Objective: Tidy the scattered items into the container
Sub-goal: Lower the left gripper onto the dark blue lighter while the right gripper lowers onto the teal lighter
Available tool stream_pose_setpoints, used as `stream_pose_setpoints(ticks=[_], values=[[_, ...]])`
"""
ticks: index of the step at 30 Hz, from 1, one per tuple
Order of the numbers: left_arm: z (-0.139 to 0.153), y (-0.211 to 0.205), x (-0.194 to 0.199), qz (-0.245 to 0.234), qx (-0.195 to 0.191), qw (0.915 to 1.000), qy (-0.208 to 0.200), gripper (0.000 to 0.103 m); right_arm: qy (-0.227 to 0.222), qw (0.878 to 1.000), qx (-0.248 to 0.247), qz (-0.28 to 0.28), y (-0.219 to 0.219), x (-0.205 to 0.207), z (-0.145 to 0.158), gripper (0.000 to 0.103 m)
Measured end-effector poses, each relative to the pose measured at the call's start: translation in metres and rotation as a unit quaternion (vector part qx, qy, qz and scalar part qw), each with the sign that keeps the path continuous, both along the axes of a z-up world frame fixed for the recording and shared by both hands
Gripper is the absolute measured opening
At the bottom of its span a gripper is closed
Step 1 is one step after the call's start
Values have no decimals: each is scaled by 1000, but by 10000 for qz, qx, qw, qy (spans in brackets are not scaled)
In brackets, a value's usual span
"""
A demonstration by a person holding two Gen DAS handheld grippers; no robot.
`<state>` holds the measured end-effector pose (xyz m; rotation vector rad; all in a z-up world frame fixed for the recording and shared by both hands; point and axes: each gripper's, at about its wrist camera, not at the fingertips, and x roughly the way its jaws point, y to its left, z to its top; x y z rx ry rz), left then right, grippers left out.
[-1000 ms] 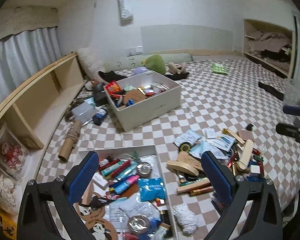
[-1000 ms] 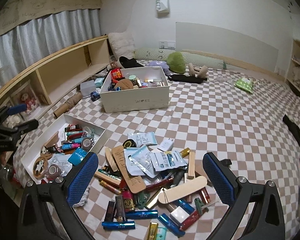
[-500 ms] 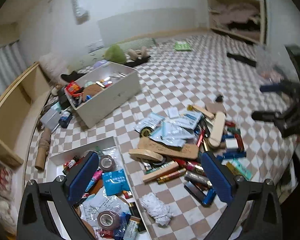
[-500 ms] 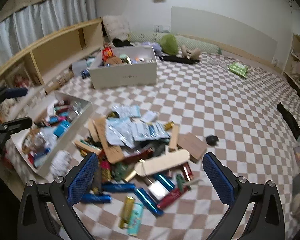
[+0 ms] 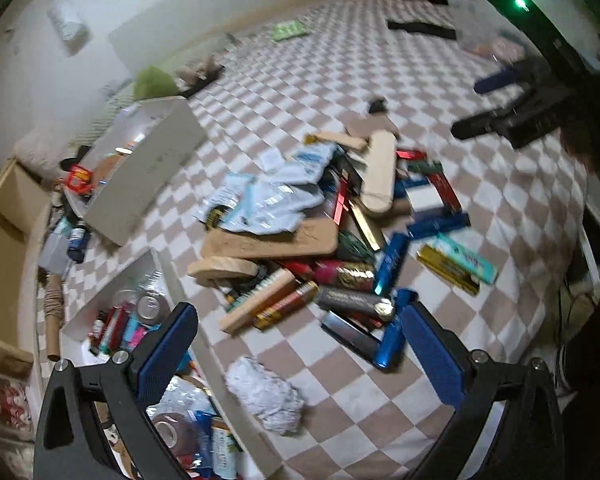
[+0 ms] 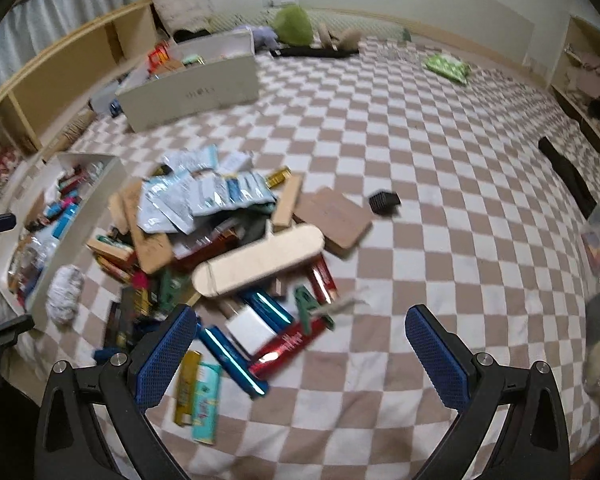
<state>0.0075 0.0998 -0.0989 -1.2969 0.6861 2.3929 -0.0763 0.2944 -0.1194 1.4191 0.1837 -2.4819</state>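
Note:
A pile of scattered items (image 5: 320, 224) lies on the checkered bedspread: foil packets, wooden blocks, a long pale wooden board (image 6: 260, 260), and blue and red tubes. Left of the pile sits a shallow white tray (image 5: 168, 276) holding several small items; its wall (image 6: 104, 188) also shows in the right wrist view. My left gripper (image 5: 300, 344) hovers open over the pile's near edge, above a crumpled white wad (image 5: 266, 394). My right gripper (image 6: 300, 340) is open over the tubes on the pile's near side. Neither gripper holds anything. The right gripper (image 5: 480, 104) appears in the left wrist view.
A deeper white box (image 6: 196, 88) full of things stands behind the pile. A wooden shelf unit (image 6: 60, 68) runs along the left. A small black object (image 6: 384, 202), a green pack (image 6: 446, 66) and a green plush (image 6: 292, 24) lie further back.
Both grippers have dropped and tilted toward the pile, which now looks closer. The left one swung right, from over the tray to the pile's edge. Both stayed open.

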Motion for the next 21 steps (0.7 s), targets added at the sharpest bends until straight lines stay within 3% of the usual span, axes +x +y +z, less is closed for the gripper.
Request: stream_pose_setpoints(ticks=[5, 9, 16, 21], values=[[-35, 11, 3, -301, -308, 9982, -415, 103, -408, 9991, 115, 62, 4, 4, -24, 103], [-57, 22, 5, -546, -551, 9950, -636, 103, -774, 9949, 332, 561, -12, 12, -44, 103], [-87, 36, 2, -774, -787, 9893, -957, 103, -1119, 9772, 769, 1632, -56, 37, -71, 103], [-116, 32, -7, -732, -1385, 9831, -945, 103, -1280, 9617, 1157, 2130, -77, 53, -90, 103]])
